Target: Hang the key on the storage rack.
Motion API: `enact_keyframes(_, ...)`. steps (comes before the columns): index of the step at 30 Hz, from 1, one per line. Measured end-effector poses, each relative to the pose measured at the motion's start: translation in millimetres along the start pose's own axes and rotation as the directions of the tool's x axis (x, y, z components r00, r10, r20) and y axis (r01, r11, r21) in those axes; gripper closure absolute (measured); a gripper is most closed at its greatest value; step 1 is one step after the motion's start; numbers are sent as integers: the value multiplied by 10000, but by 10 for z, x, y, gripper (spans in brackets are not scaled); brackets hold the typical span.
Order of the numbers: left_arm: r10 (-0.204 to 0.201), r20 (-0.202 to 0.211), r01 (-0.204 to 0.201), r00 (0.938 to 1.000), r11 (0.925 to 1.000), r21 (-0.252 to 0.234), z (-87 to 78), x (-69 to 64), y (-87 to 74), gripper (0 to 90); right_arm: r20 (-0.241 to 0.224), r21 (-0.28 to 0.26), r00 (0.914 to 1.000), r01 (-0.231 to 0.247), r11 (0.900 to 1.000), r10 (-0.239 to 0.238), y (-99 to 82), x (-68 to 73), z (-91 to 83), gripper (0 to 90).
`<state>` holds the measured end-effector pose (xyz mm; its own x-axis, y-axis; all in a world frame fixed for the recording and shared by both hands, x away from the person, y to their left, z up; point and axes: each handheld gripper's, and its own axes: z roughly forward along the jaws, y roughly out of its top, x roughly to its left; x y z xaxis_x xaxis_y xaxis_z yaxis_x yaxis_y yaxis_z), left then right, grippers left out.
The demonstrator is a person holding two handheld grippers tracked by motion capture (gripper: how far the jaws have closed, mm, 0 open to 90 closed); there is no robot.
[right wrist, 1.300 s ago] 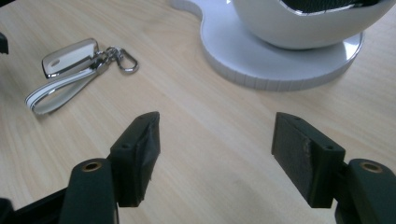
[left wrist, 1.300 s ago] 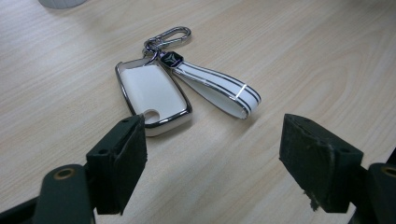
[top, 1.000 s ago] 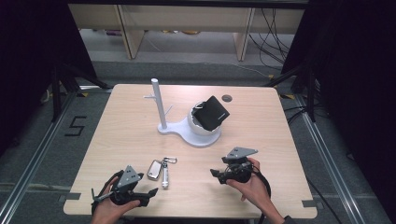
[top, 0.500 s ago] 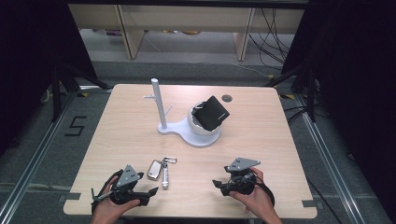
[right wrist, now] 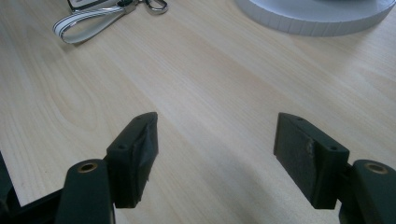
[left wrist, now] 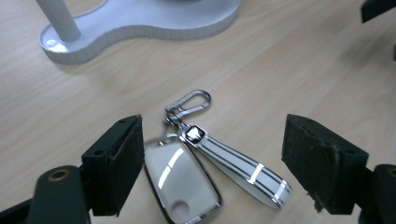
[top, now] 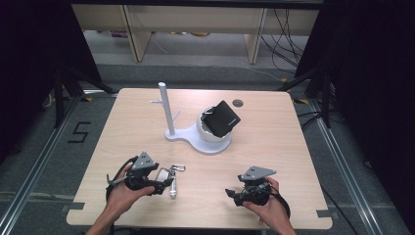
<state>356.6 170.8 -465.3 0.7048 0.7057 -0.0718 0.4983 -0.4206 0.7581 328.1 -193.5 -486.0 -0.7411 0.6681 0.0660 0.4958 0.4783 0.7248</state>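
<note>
A silver key fob (left wrist: 180, 179) with a white striped strap (left wrist: 243, 165) and a metal clip (left wrist: 189, 102) lies flat on the wooden table (top: 274, 147). My left gripper (left wrist: 212, 163) is open and low over the table, its jaws on either side of the fob without touching it. In the high view the fob (top: 165, 175) lies just right of the left gripper (top: 157, 185). My right gripper (top: 231, 193) is open near the front edge, over bare wood (right wrist: 215, 154). The strap (right wrist: 86, 21) shows far off in the right gripper view.
A white stand (top: 195, 139) with an upright post (top: 164, 107) sits mid-table, and its cup end holds a tilted black box-like object (top: 222, 119). The stand's base (left wrist: 140, 23) is just beyond the fob. A small dark hole (top: 238, 103) marks the far side.
My right gripper has drawn back toward the front edge. My left gripper has moved forward, closer around the key fob. The fob has not moved.
</note>
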Motion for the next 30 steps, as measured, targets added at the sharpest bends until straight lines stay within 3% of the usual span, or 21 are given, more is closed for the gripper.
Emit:
enact_keyframes(3, 30, -35, -28, 10000, 9988, 493, 83, 84, 161, 226, 9, 9, 10000, -88, 10000, 88, 0, -1, -7, 318)
enact_keyframes(7, 454, 133, -470, 9989, 9864, 1574, 234, 161, 273, 271, -82, 62, 9999, -59, 10000, 59, -11, -18, 1, 319)
enact_keyframes(10, 941, 169, -955, 9954, 9700, 2236, 378, 185, 333, 308, -127, 34, 9999, 21, 10000, -20, -6, -15, -4, 320)
enact_keyframes(13, 1253, 500, -1343, 9909, 9504, 2806, 473, 171, 390, 341, -147, 68, 9999, -32, 10000, 32, -3, 1, -6, 320)
enact_keyframes(14, 1567, 654, -1693, 9855, 9363, 3078, 504, 163, 413, 355, -135, 48, 9999, -32, 10000, 33, -7, 6, -2, 320)
enact_keyframes(16, 1889, 484, -1941, 9808, 9217, 3358, 565, 150, 439, 370, -161, 61, 9999, 18, 10000, -17, -5, 5, 1, 321)
enact_keyframes(18, 2060, 562, -2123, 9769, 9101, 3557, 609, 145, 463, 396, -170, 26, 9998, 51, 10000, -50, -2, 3, 2, 321)
enact_keyframes(19, 1994, 647, -2093, 9778, 9094, 3596, 634, 142, 468, 404, -228, 52, 9997, -103, 9999, 104, -4, 18, 1, 321)
enact_keyframes(20, 2125, 748, -2249, 9743, 8964, 3819, 668, 143, 483, 405, -244, 77, 9996, -145, 9999, 147, -5, 26, -1, 322)
enact_keyframes(21, 2159, 803, -2299, 9731, 8899, 3939, 692, 138, 490, 412, -230, 87, 9997, 119, 9999, -117, -4, 10, 3, 322)
enact_keyframes(22, 2273, 840, -2412, 9702, 8733, 4232, 724, 136, 512, 425, -226, 54, 9996, 148, 9999, -147, -3, 9, 6, 323)
enact_keyframes(26, 2331, 1034, -2546, 9669, 8611, 4401, 785, 146, 554, 471, -254, 62, 9996, 110, 9999, -109, -4, 11, 9, 323)
enact_keyframes(27, 2529, 1109, -2755, 9611, 8503, 4485, 799, 163, 575, 486, -291, 101, 9995, 111, 9999, -108, -6, 9, 11, 323)
enact_keyframes(28, 2561, 1136, -2794, 9600, 8447, 4566, 822, 174, 582, 493, -303, 106, 9995, 99, 9999, -96, -6, 9, 15, 323)
enact_keyframes(29, 2331, 1075, -2563, 9665, 8516, 4573, 839, 163, 567, 495, -345, 165, 9993, -107, 9998, 113, -6, 30, 15, 323)
enact_keyframes(30, 2375, 1139, -2631, 9647, 8466, 4627, 853, 169, 567, 501, -318, 94, 9994, 100, 9999, -97, -3, 15, 19, 323)
